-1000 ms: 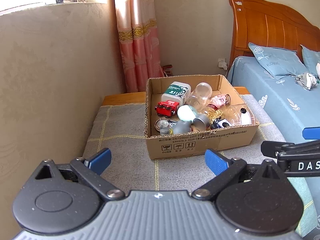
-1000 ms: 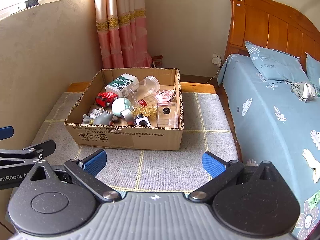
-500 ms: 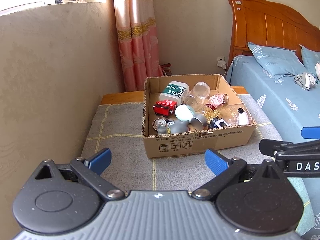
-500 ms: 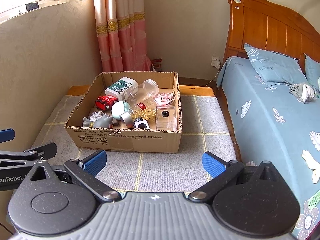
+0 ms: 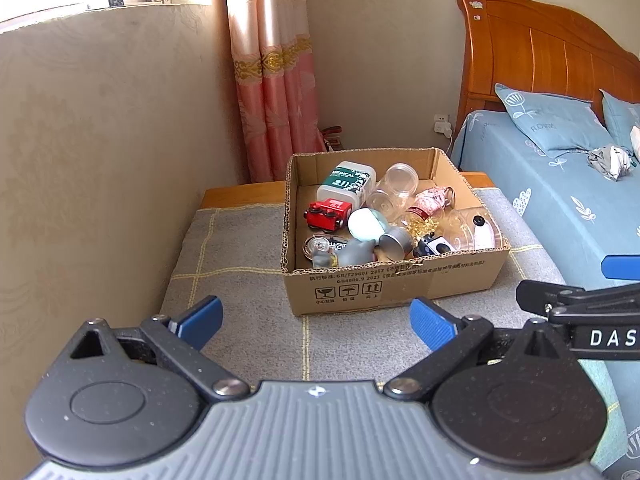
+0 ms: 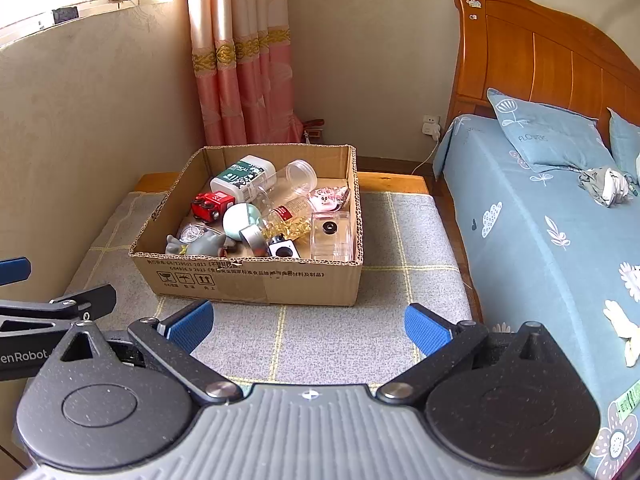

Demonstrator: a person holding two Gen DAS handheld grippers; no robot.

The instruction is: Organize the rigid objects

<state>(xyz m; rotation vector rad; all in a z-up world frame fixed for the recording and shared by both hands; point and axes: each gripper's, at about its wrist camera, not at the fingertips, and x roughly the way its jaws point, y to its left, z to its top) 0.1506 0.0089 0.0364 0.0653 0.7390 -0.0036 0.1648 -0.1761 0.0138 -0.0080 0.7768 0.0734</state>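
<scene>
While both claws hang back over the near edge of the grey checked cloth covering the low wooden desk, the open brown cardboard box sits ahead of them at about twelve o'clock, well apart from either. The left claw has its blue-padded fingers spread wide and holds nothing; the right claw is just as wide apart and just as empty. Inside the box lies a jumble: a white bottle with a green label on its side toward the far left corner, a clear plastic jar beside it, a small red toy car near the left wall, a pale round ball in the middle, a grey animal figurine at the near left, a clear bottle of yellow beads with a metal cap, and a clear square case against the right wall. A pink curtain hangs at eleven o'clock behind the box, and at three o'clock stands a bed with a blue flowered sheet and an orange-brown wooden headboard.
</scene>
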